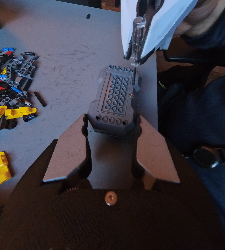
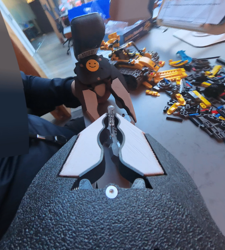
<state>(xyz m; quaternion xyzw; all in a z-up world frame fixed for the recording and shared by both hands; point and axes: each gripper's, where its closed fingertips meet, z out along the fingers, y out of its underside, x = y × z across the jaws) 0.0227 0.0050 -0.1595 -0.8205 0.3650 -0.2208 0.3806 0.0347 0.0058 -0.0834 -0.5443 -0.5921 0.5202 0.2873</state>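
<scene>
The left gripper (image 1: 111,121) clamps its tan fingers (image 1: 71,146) on the near end of a grey studded battery box (image 1: 115,100), one fingertip against each side. The box lies flat on the grey tabletop (image 1: 63,56) close to its right edge, studded face up, long axis running straight away from the gripper. A small brass screw (image 1: 131,95) sits on the lid's right side. Farther on, the right gripper (image 1: 134,58) comes down from above, fingers clenched on the clear handle of a small screwdriver (image 1: 137,40); the tool stands nearly upright, handle top up, dark shaft pointing down, its tip at the box's far right rim beyond the screw. In the right wrist view the screwdriver (image 2: 110,115) stands between pale fingers (image 2: 87,151), with the left gripper (image 2: 109,119) opposite, an orange smiley sticker (image 2: 92,65) on its body. Left of the box lies a heap of loose building-toy parts (image 1: 7,83), black, grey, yellow and blue; beyond it stands a yellow tracked toy vehicle (image 2: 136,63).
</scene>
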